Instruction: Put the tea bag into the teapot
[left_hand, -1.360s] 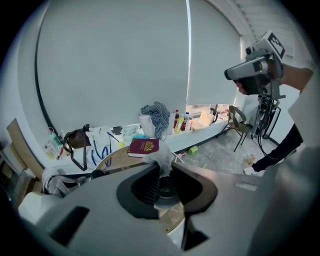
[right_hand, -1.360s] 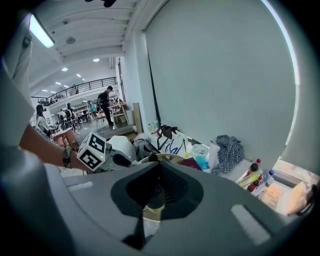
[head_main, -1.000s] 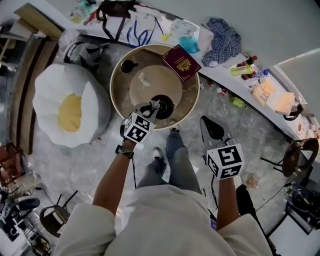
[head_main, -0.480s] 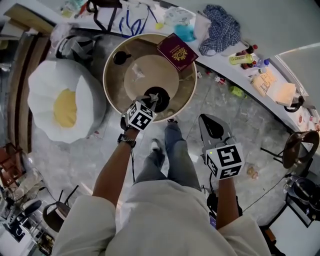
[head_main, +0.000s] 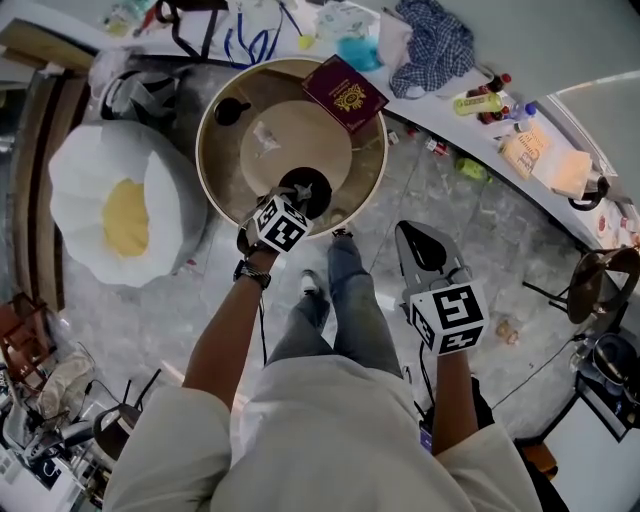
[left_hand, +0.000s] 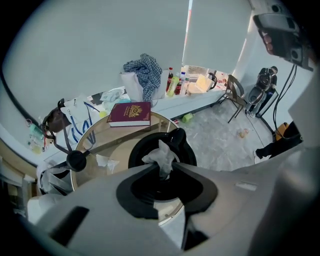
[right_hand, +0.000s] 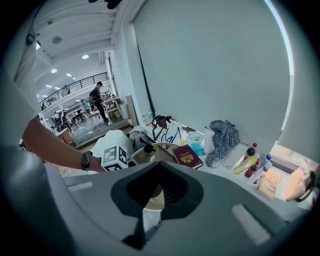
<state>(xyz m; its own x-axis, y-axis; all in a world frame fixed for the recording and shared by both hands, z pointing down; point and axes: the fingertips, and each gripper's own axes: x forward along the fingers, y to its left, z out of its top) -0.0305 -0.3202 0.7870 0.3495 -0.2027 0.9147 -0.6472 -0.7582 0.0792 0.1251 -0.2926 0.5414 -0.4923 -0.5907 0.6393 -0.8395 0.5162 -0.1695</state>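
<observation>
A black teapot (head_main: 318, 184) stands open on the near side of a round glass table (head_main: 208, 185). My left gripper (head_main: 300, 200) hangs right above its mouth. In the left gripper view the white tea bag (left_hand: 161, 156) is pinched between the tips of the left gripper (left_hand: 163, 168), over the teapot (left_hand: 145, 151); the jaws are opening. A black lid (head_main: 231, 108) lies at the table's far left. My right gripper (head_main: 421, 246) hangs off the table above the floor, jaws together and holding nothing; its view (right_hand: 156, 164) looks toward the table.
A maroon book (head_main: 345, 93) lies on the table's far right edge and a crumpled wrapper (head_main: 265, 135) near its middle. A white and yellow beanbag (head_main: 120, 215) lies left of the table. A ledge with a checked cloth (head_main: 432, 45) and bottles (head_main: 478, 100) runs behind.
The left gripper has shifted slightly with the tea bag, from the teapot's near edge to over its mouth. The right gripper has held its place.
</observation>
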